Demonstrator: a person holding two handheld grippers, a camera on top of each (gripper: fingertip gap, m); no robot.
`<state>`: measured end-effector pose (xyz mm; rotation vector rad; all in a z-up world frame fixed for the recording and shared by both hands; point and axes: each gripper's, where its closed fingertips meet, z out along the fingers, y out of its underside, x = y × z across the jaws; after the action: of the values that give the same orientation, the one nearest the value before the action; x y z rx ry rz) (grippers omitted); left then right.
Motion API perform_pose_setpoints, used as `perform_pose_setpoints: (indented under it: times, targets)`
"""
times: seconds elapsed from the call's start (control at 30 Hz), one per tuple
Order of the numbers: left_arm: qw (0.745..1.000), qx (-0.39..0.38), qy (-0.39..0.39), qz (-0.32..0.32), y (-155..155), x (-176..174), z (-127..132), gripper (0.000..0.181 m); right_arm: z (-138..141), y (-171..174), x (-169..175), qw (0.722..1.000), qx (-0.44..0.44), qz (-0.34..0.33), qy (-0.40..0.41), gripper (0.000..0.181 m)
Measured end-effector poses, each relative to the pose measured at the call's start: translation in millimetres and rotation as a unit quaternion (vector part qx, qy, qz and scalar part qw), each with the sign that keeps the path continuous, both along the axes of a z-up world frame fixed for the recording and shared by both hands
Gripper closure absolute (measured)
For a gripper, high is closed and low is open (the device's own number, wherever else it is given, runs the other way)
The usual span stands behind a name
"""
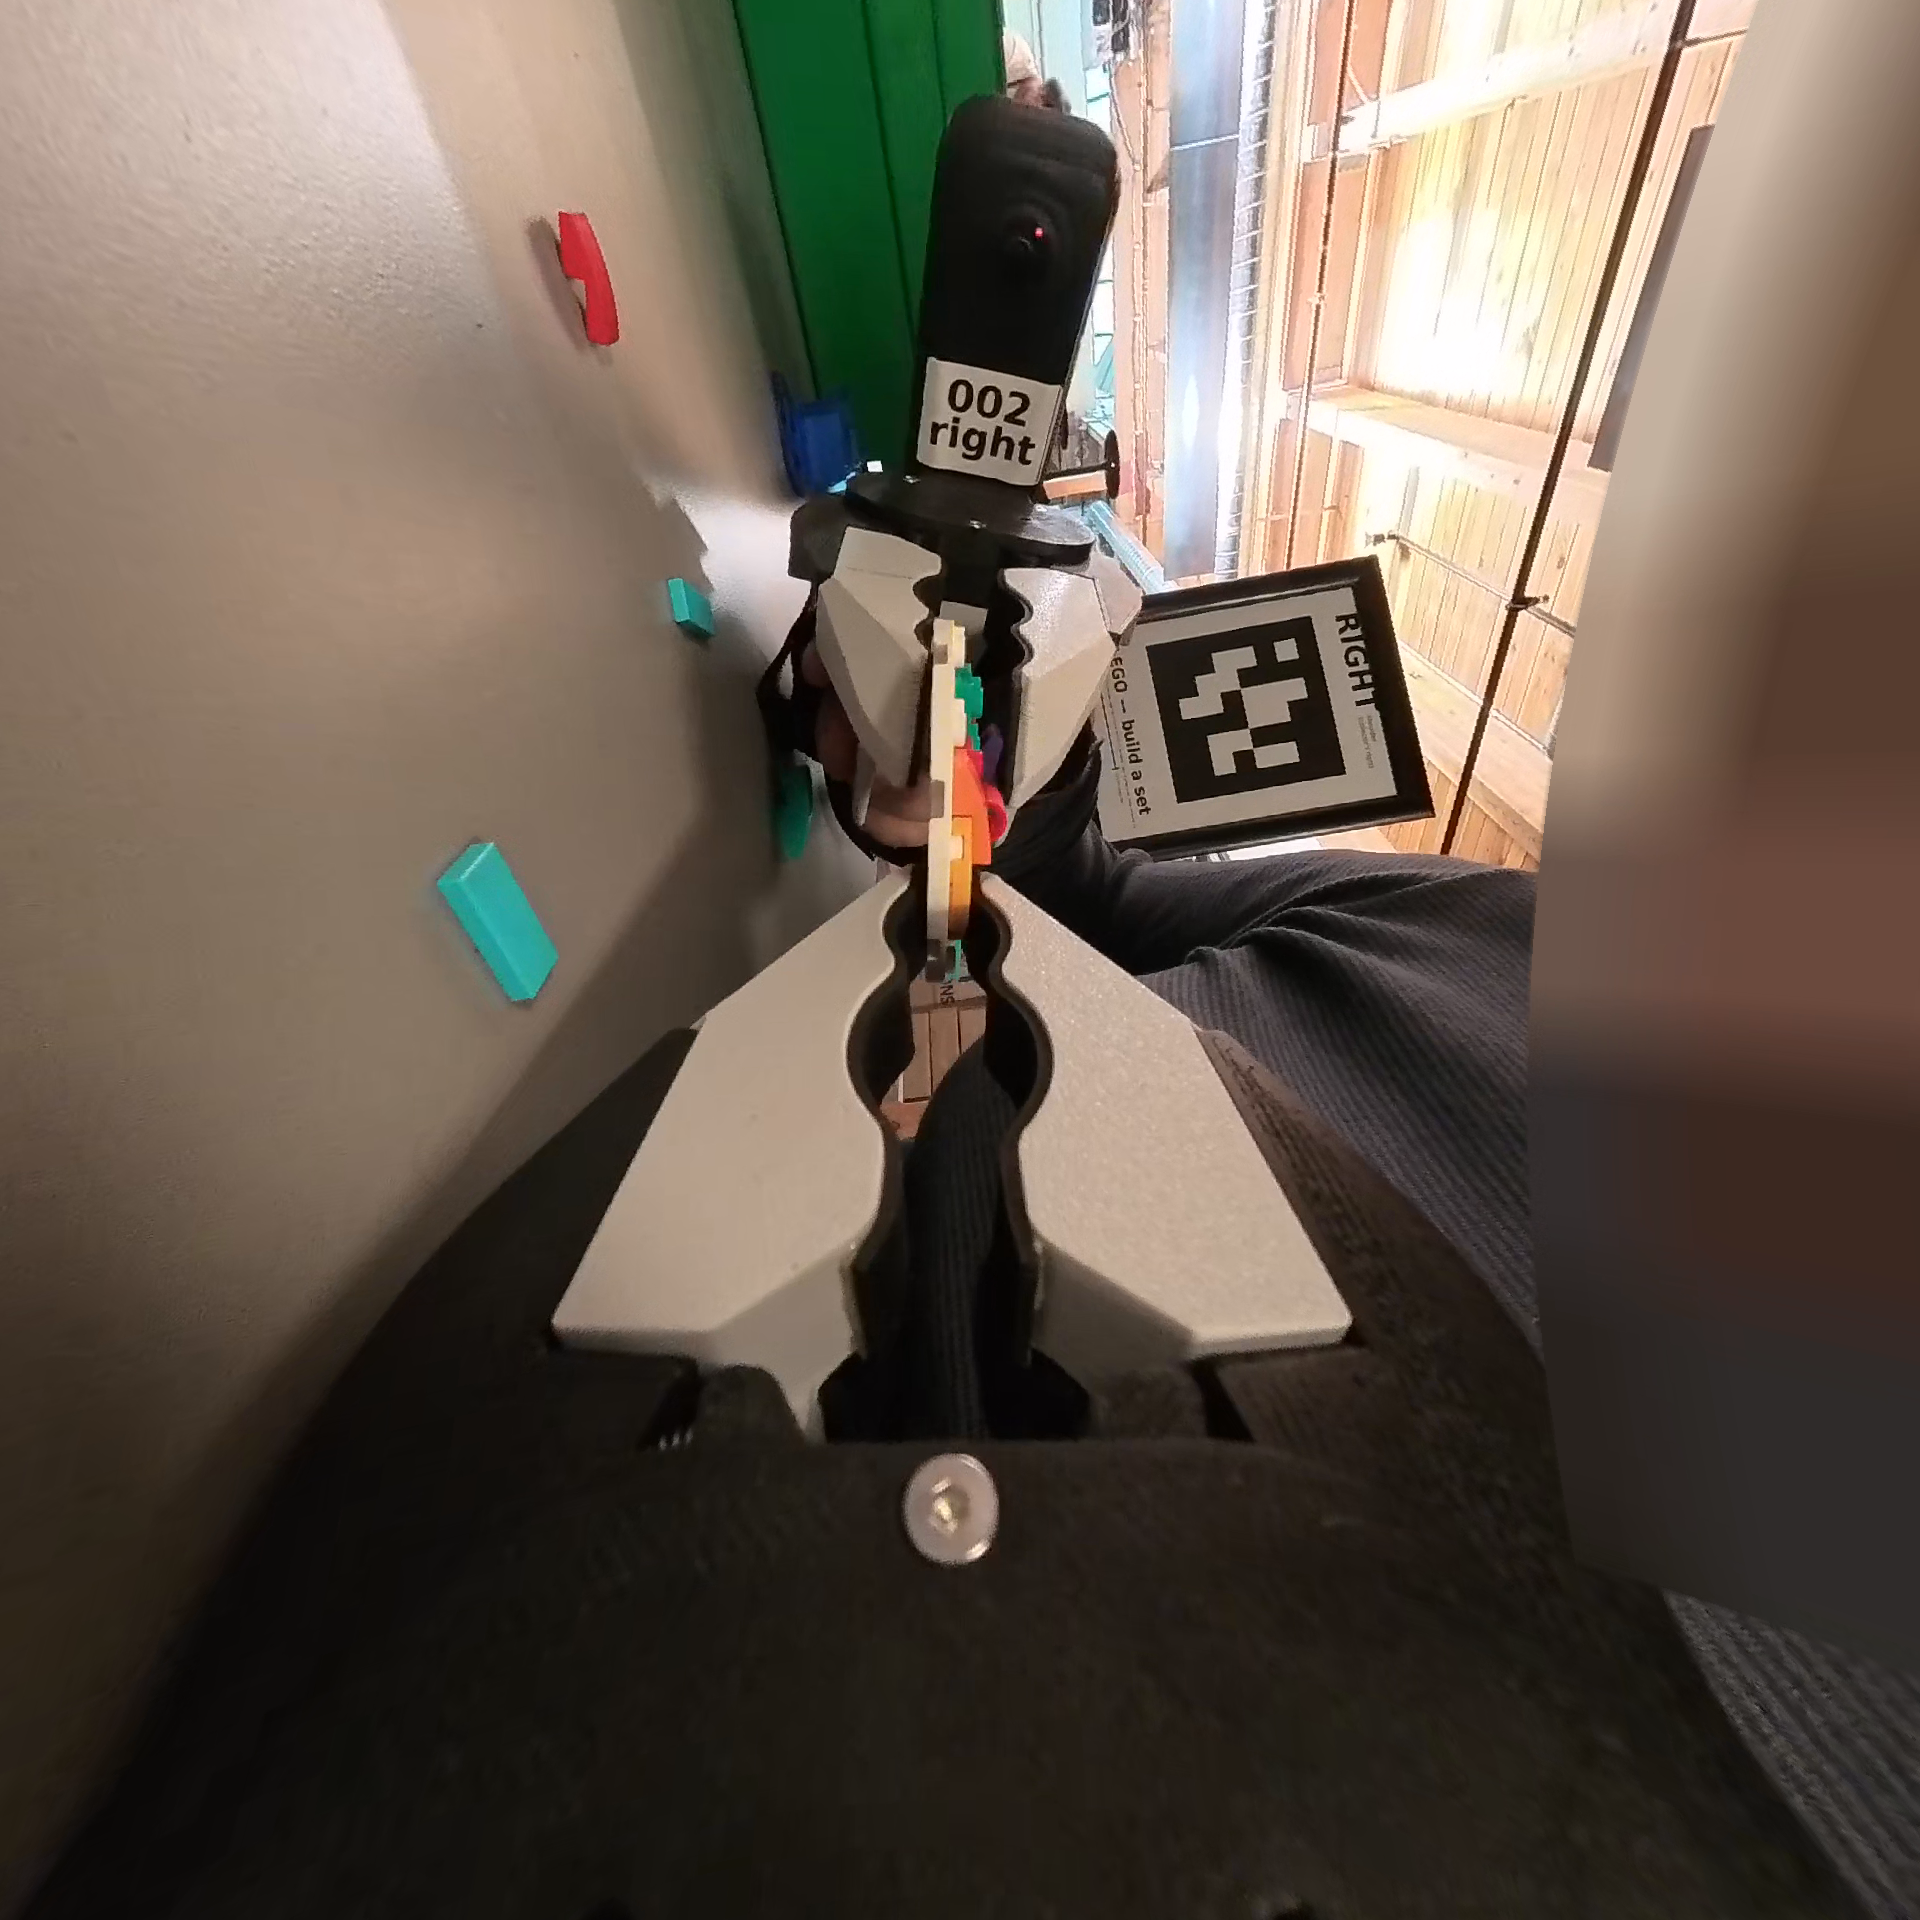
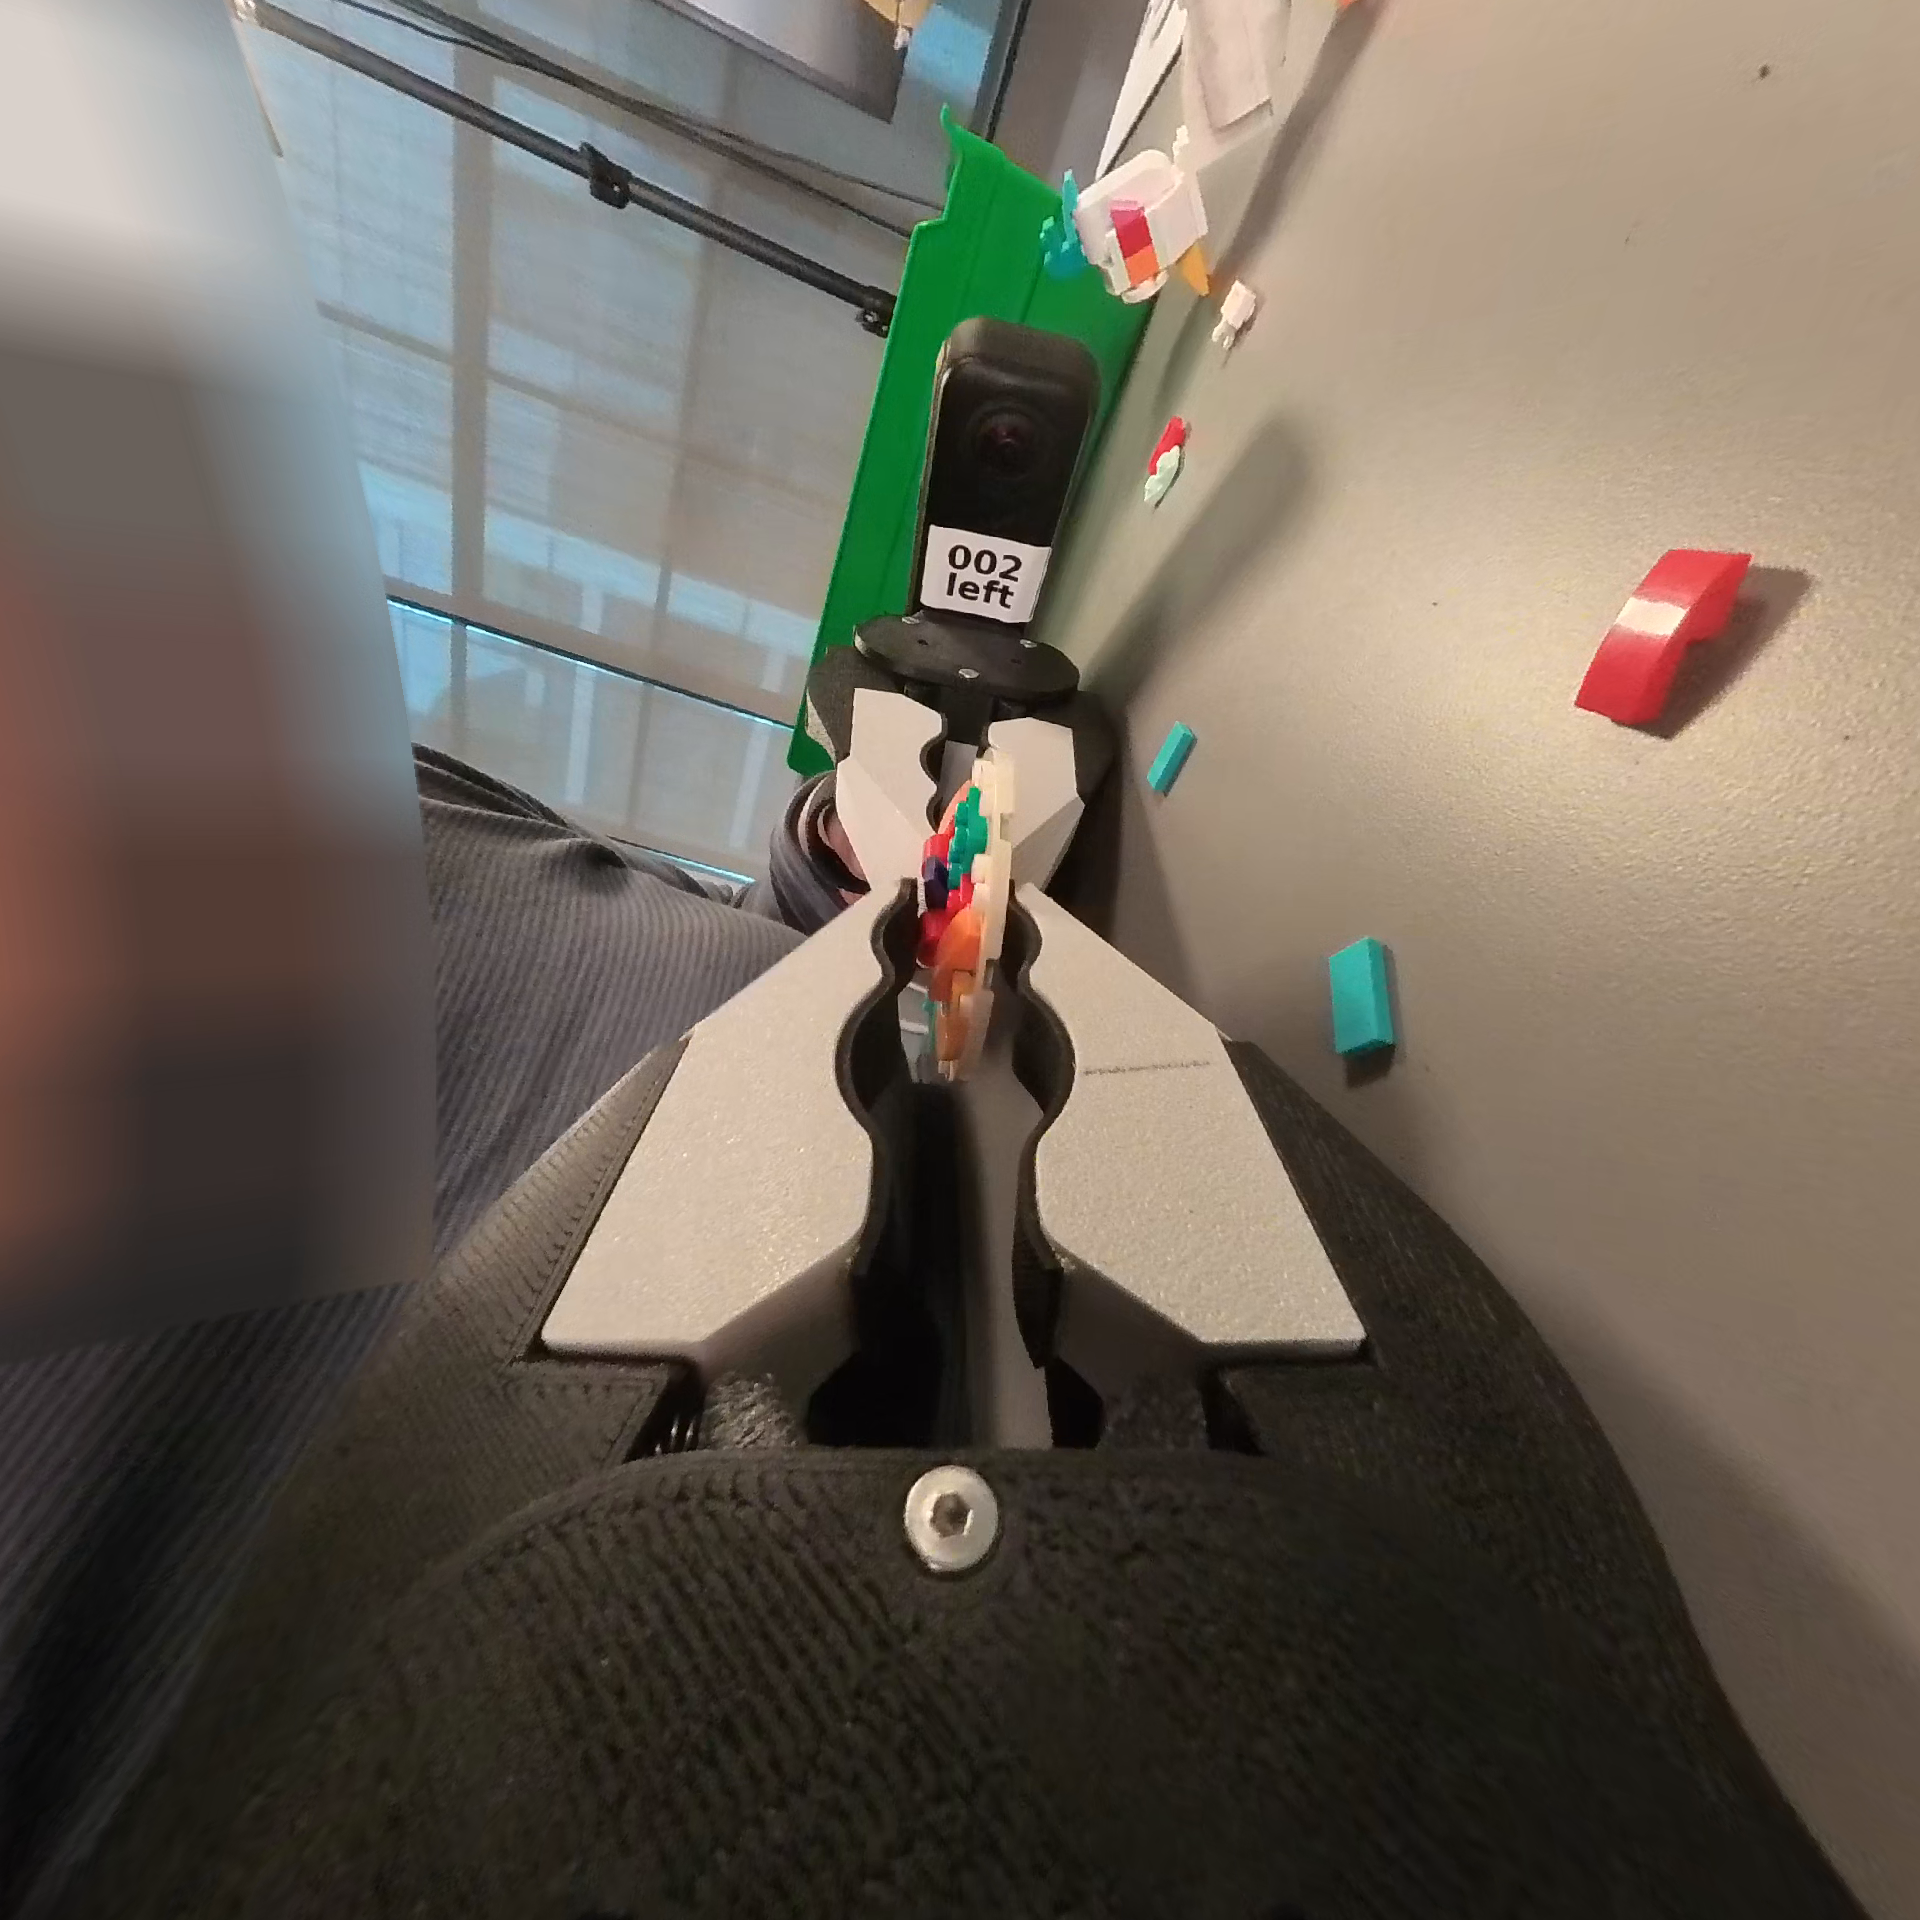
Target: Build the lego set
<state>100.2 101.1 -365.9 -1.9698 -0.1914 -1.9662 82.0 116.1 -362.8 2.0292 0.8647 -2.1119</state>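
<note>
Mid-build: I pinched the lego assembly at frame centre between my 2 grippers.
Left gripper and right gripper each clamped 1 end; next, probably the teal brick, mid-left.

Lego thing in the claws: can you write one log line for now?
left claw: shut on lego build | right claw: shut on lego build | held off table

Left gripper and right gripper alike, pale grey wavy-edged fingers, ribbed black housings, silver hex screw, black camera with white label, dark ribbed sleeve
</note>
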Motion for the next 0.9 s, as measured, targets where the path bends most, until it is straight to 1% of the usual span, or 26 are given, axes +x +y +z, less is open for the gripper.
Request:
perform_pose_setpoints:
  times: [0.27, 0.43, 0.6, 0.9]
  targets:
    - [1.0, 0.011, 0.007, 0.003, 0.4, 0.1, 0.6, 0.176, 2.5, 1.8, -1.3, 0.999, -0.038, -0.013, 0.009, 0.17]
    - [0.999, 0.036, 0.022, 0.004, -0.8, 1.8, 2.5, 0.176, 4.4, 1.7, -0.6, 0.998, -0.054, -0.02, 0.016, 0.172]
    - [0.999, 0.044, 0.024, 0.01, -0.3, 1.1, 3.7, 0.176, 5.9, 2.4, -1.2, 0.998, -0.055, -0.033, 0.025, 0.172]
    - [1.0, 0.026, 0.01, 0.002, -0.9, 1.5, 3.0, 0.176, 6.5, 1.4, 0.2, 0.999, -0.026, -0.019, 0.03, 0.17]
